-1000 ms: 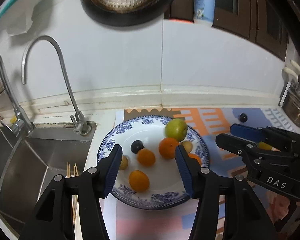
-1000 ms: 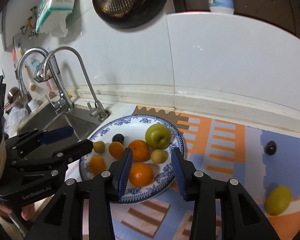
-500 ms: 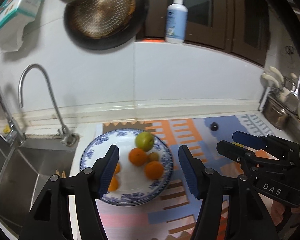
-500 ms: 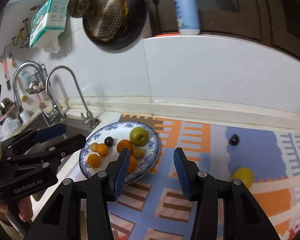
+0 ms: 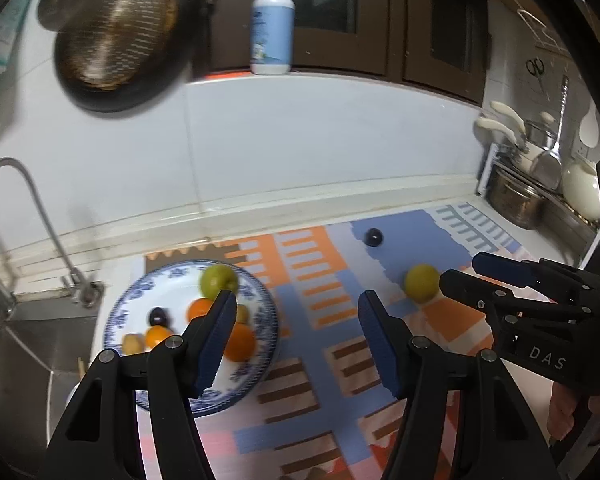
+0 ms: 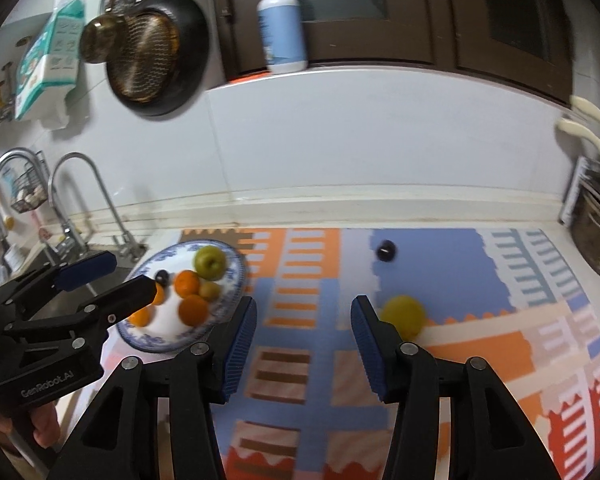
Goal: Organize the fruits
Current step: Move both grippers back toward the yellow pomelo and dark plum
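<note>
Now our right hand-held gripper (image 6: 303, 334), empty with jaws opening, sits nearer the yellow fruit (image 6: 404, 315), just beyond its right finger on the surface (image 6: 312, 396).

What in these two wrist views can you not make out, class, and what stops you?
- Plate: left view, its near rim hidden behind the left gripper.
- Yellow fruit: right view, partly covered by a right gripper finger.
- Bottle: label blurred in both views.
</note>
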### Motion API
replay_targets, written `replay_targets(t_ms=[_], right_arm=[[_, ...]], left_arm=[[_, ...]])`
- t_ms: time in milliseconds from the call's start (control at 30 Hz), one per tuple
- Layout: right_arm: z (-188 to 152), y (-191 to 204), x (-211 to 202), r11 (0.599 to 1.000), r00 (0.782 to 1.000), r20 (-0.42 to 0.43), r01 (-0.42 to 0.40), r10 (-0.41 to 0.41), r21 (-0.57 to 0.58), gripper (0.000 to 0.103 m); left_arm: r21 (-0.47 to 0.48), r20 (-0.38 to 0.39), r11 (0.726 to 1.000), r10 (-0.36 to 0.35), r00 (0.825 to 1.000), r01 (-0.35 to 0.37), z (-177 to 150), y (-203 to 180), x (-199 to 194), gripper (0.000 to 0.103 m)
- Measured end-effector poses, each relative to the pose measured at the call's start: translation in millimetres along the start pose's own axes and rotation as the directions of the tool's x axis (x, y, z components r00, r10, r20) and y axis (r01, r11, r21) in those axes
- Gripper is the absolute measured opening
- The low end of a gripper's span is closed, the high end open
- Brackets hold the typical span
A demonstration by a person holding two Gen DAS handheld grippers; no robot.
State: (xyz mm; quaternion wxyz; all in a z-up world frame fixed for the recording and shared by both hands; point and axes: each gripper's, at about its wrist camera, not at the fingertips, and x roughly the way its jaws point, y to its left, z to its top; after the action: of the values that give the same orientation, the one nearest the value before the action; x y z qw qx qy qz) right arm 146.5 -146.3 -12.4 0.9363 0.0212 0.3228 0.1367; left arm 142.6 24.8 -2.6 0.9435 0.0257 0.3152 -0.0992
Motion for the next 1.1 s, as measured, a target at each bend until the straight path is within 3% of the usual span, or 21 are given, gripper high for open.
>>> replay_targets(t_ms=[367, 900, 1000, 1100], right_arm=[[-8.5, -50.7, 20.1, 0.997, 0.997, -0.054, 0.063, -0.062, 0.032, 0.05], [-22.4, -94.0, 99.8, 0.996, 0.977, -0.212, 0.02, -0.001, 0.087, 0.05], [-21.9, -97.1, 109.8, 0.996, 0.974, -0.228, 0.009, 0.012, 0.09, 0.058], [-21.5, -100.2, 117.7, 0.996, 0.973, -0.231, 0.009, 0.011, 0.086, 0.059]], left_arm=[[0.017, -0.067, 0.999, -0.029, 0.997, 0.03, -2.9, -33.9, 47.0, 0.062], [0.028, -0.194, 0.999, 0.024, 0.981, -0.019, -14.0, -54.1, 116.2, 0.062], [0.033, -0.204, 0.999, 0.034, 0.978, -0.028, -13.2, -56.0, 122.8, 0.062], [0.036, -0.209, 0.999, 0.045, 0.977, -0.038, -12.8, -56.3, 128.3, 0.063]])
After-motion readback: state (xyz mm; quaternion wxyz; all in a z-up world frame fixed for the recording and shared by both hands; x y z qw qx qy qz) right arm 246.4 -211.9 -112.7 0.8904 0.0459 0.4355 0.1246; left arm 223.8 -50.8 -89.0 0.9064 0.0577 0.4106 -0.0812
